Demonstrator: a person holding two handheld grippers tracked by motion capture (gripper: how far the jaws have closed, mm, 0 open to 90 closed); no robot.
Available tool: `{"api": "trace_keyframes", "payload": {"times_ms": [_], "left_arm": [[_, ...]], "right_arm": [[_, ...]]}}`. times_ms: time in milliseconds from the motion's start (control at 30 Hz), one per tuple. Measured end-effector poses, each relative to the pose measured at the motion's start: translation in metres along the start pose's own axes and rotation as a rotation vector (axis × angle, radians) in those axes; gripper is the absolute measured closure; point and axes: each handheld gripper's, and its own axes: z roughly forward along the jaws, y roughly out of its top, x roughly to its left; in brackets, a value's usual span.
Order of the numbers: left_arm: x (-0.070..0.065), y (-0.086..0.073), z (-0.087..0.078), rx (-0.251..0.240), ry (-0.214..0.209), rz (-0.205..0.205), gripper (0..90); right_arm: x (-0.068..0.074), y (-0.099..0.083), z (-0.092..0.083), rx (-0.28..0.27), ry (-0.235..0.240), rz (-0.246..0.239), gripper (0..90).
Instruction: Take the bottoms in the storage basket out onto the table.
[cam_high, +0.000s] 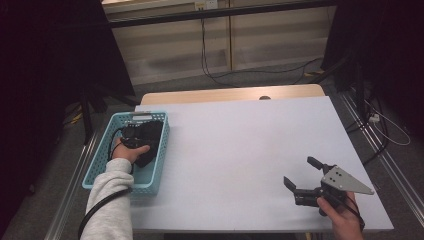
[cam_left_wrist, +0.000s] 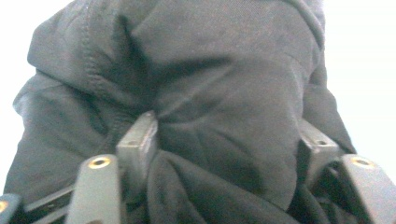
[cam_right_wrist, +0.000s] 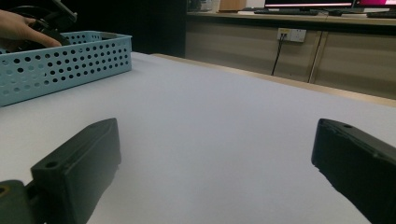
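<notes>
Left hand (cam_high: 131, 151) reaches into the blue basket (cam_high: 100, 160) at the table's left edge; left gripper (cam_left_wrist: 224, 140) clamps a bunched fold of black cloth (cam_left_wrist: 224, 84), apparently a garment. Right gripper (cam_high: 306, 176) rests low over the white table (cam_high: 240, 140), jaws wide apart, empty.

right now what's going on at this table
A person works with a handheld gripper in each hand. The left gripper is down inside the blue basket at the table's left side, its jaws pinching a fold of the dark cloth bundled in there. The right gripper rests low over the white table near its right front, jaws wide apart with nothing between them. The cloth is not yet lifted out of the basket.
</notes>
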Motion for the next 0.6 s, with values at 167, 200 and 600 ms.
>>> {"api": "trace_keyframes", "payload": {"times_ms": [167, 200, 600], "left_arm": [[-0.0007, 0.0013, -0.0003, 0.013, -0.021, 0.0, 47.8], [-0.0007, 0.0017, -0.0006, 0.017, -0.021, 0.0, 48.5], [-0.0014, 0.0017, -0.0014, 0.026, -0.05, -0.05, 59.5]], "right_arm": [[-0.0008, -0.0004, 0.0014, -0.001, 0.003, -0.001, 0.6], [-0.0011, -0.0005, 0.0018, 0.001, 0.003, -0.004, 0.6], [-0.002, -0.0003, 0.0022, -0.001, 0.004, -0.004, 0.6]]}}
